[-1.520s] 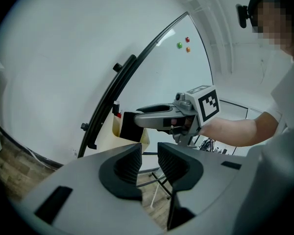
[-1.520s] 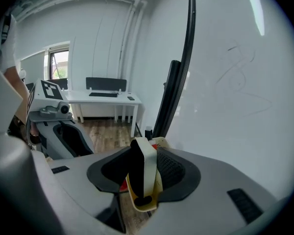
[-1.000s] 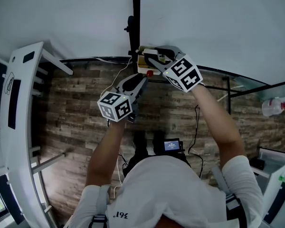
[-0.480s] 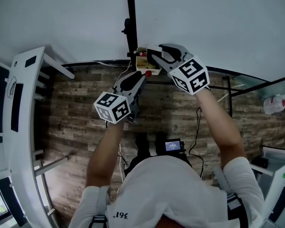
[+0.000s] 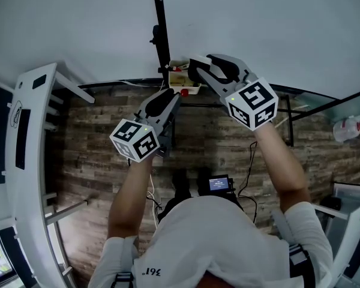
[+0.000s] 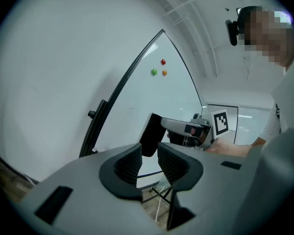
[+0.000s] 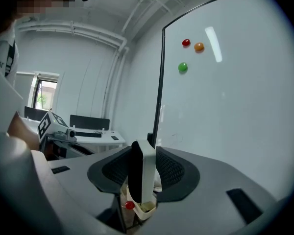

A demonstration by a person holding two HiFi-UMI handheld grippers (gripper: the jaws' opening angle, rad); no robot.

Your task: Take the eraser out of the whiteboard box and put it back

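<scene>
Here, a person stands facing a whiteboard [image 7: 225, 106] and holds a two-jaw gripper in each hand, both raised toward the board's dark frame. The right gripper [image 5: 199, 71] has its jaws pinching the eraser [image 7: 143, 173]. The eraser is a flat block, white on one side and black on the other, and it stands upright between the ribbed pads. In the right gripper view, the whiteboard box [image 7: 146, 208] sits directly below the eraser. It is a small cream tray fixed by the frame, with a red knob [image 7: 130, 205] at its edge. The eraser's lower end lines up over the tray's opening, but it is not clear whether the two touch. The left gripper [image 6: 149, 153] hangs just beside and lower in the head view. Its jaws are a narrow gap apart and hold nothing. It points toward the black face of the eraser in the other gripper. Three round magnets, red [image 7: 186, 42], orange [image 7: 199, 46] and green [image 7: 183, 67], cling high on the board.
</scene>
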